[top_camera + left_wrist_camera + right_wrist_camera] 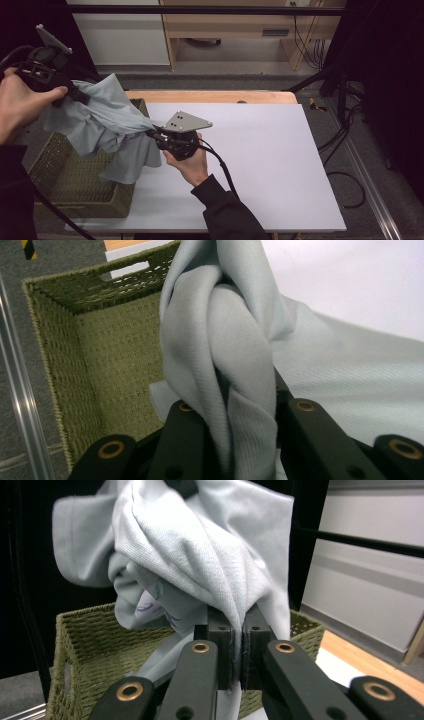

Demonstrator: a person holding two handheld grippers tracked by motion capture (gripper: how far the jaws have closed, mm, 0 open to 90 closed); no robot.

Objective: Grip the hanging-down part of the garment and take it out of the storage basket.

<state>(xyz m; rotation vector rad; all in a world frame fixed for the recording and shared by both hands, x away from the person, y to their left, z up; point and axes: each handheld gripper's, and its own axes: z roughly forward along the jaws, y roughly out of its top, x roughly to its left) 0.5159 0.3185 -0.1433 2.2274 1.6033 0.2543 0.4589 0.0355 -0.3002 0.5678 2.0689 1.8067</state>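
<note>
Left gripper (75,92) is clamping 1 bunched end of the pale grey-blue cloth (107,125), holding it raised above the green woven basket (75,185) at the table's (280,165) left edge. Cloth is hanging stretched between the 2 grippers, its lower folds draping over the basket's rim. Right gripper (152,132) is pinching the other end, jaws closed tight on fabric.

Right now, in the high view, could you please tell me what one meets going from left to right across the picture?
Left gripper → basket → cloth → right gripper → bare white table.
</note>
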